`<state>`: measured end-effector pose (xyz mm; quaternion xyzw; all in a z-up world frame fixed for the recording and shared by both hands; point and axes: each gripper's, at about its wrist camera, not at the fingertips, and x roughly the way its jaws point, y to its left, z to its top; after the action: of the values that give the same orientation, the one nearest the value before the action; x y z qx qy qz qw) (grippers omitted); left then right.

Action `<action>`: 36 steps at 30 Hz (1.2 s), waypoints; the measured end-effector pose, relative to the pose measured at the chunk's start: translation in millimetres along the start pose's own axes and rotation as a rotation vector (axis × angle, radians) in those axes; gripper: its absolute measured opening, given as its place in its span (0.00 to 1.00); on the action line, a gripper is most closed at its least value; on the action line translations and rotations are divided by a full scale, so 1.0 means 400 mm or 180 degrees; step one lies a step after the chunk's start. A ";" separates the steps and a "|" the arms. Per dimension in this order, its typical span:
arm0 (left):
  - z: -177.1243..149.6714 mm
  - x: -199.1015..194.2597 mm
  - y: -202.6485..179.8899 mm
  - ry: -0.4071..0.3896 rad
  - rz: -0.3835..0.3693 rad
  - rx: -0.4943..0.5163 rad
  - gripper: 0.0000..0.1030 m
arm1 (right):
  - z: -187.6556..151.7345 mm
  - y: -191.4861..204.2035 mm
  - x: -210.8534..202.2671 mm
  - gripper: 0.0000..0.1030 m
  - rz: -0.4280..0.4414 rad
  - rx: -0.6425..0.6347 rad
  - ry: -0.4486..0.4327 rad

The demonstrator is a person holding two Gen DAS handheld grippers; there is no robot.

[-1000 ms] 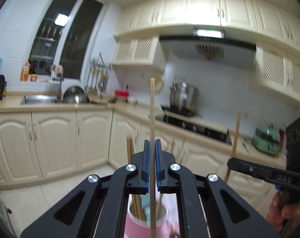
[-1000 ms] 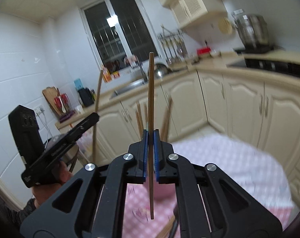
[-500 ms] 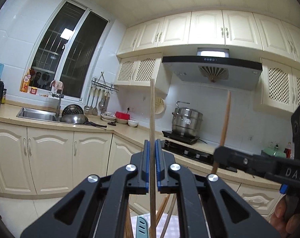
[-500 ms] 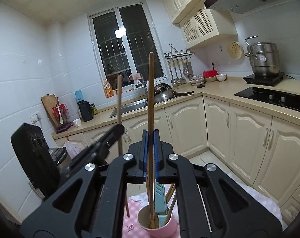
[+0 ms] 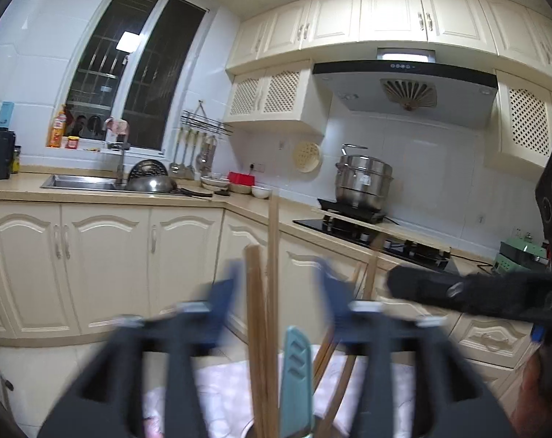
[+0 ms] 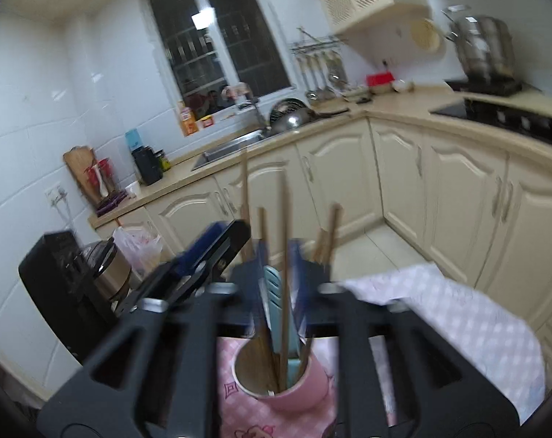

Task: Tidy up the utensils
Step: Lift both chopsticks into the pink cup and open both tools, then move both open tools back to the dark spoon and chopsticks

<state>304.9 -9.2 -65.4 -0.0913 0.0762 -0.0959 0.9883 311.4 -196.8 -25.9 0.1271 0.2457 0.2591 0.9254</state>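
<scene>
Both tools read as spread, though blur smears their edges. My left tool (image 5: 276, 292) has its jaws wide apart, and a chopstick (image 5: 273, 292) stands in the gap touching neither side as far as I can make out. My right tool (image 6: 281, 266) is parted less, with another chopstick (image 6: 284, 273) upright between its jaws; I cannot tell whether a pad brushes it, but nothing looks pinched.

Just below and ahead of the right tool sits the pink cup (image 6: 294, 390) on a checked cloth (image 6: 458, 321) over the worktop. It holds a cluster of wooden chopsticks and a teal utensil (image 6: 276, 292), all standing or leaning on the rim. I judge the sticks stand there because the cup is the collecting place, so both tools are letting go.

Beyond, cream cabinets (image 5: 104, 255) and the sink (image 5: 78, 181) run along the wall.
</scene>
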 end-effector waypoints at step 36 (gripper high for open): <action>-0.209 -0.234 0.023 0.1601 0.0333 0.0390 0.94 | -0.446 -0.111 -0.038 0.94 -0.0920 -0.0127 0.1749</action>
<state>201.6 5.1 -135.8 -0.0005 0.3182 -0.0687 0.9455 225.7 -222.9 -187.2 -0.0022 0.4971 0.1543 0.8539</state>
